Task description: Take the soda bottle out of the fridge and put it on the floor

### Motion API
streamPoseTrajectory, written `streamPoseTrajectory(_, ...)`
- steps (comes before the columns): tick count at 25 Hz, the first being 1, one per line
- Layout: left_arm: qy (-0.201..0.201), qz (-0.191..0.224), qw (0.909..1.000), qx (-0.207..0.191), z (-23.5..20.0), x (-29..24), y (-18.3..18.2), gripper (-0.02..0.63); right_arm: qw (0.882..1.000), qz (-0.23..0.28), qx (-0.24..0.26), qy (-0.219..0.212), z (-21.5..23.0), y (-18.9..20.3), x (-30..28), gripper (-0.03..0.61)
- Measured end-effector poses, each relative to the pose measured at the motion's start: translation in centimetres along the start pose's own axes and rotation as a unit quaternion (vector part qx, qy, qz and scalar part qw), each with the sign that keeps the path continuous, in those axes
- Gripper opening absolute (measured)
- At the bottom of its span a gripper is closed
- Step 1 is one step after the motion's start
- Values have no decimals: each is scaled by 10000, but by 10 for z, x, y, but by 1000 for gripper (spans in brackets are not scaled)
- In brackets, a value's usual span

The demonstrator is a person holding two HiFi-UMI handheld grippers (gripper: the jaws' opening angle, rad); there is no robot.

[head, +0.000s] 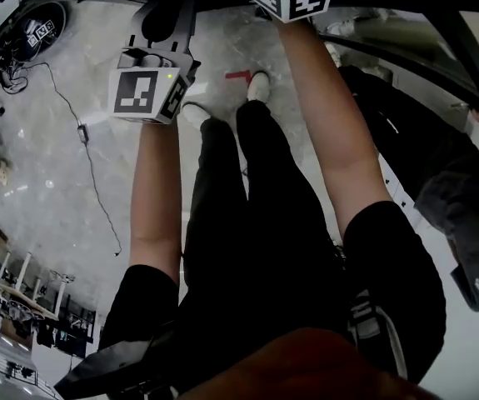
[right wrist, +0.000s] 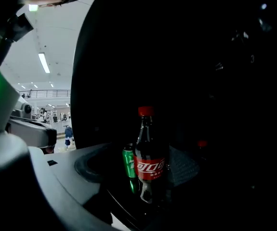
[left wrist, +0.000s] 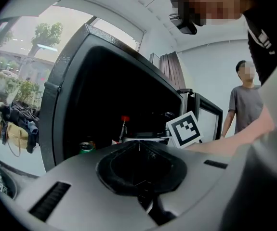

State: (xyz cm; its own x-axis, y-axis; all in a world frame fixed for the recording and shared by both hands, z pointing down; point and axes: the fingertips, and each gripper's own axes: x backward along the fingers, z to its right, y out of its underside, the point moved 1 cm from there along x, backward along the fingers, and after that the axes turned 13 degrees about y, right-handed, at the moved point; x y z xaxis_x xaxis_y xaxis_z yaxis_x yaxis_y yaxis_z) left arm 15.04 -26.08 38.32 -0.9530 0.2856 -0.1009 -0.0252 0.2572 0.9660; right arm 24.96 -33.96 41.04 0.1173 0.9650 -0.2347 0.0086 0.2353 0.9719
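The jaws of the right gripper (right wrist: 143,176) stand released, wide apart, gripping nothing. The jaws of the left gripper (left wrist: 138,142) are clenched together and empty.

The soda bottle (right wrist: 150,153) is upright, with dark liquid, a red cap and a red label with white lettering. It stands inside the fridge (right wrist: 128,57).

The fridge interior is almost black. The right gripper's right-hand jaw is barely distinguishable, and the bottle's base is lost in shadow.

The bottle is directly ahead of the right jaws, in line with their gap. A green can (right wrist: 128,170) stands just beside it on the left-jaw side. Whether the tips flank the bottle cannot be determined. It lies ahead of the left jaws, slightly left.
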Motion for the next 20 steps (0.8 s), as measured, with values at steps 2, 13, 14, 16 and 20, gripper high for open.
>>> streamPoseTrajectory(2,53,66,10000,-7,-2,-15,4,6,10000,-80,37,10,17,9,-13,328)
streamPoseTrajectory(13,-78,148,9999,30,-26,-10,7,6,9999,-106,45,26,14,13,-57,331)
streamPoseTrajectory(14,-92,129,9999,45,-27,-10,7,6,9999,-92,59,37,13,13,-60,331)
streamPoseTrajectory(16,-101,149,9998,26,-31,-12,6,6,9999,-47,109,53,12,12,-64,330)
streamPoseTrajectory(20,-188,144,9997,77,-34,-10,5,5,9996,77,260,5,9,10,-63,321)
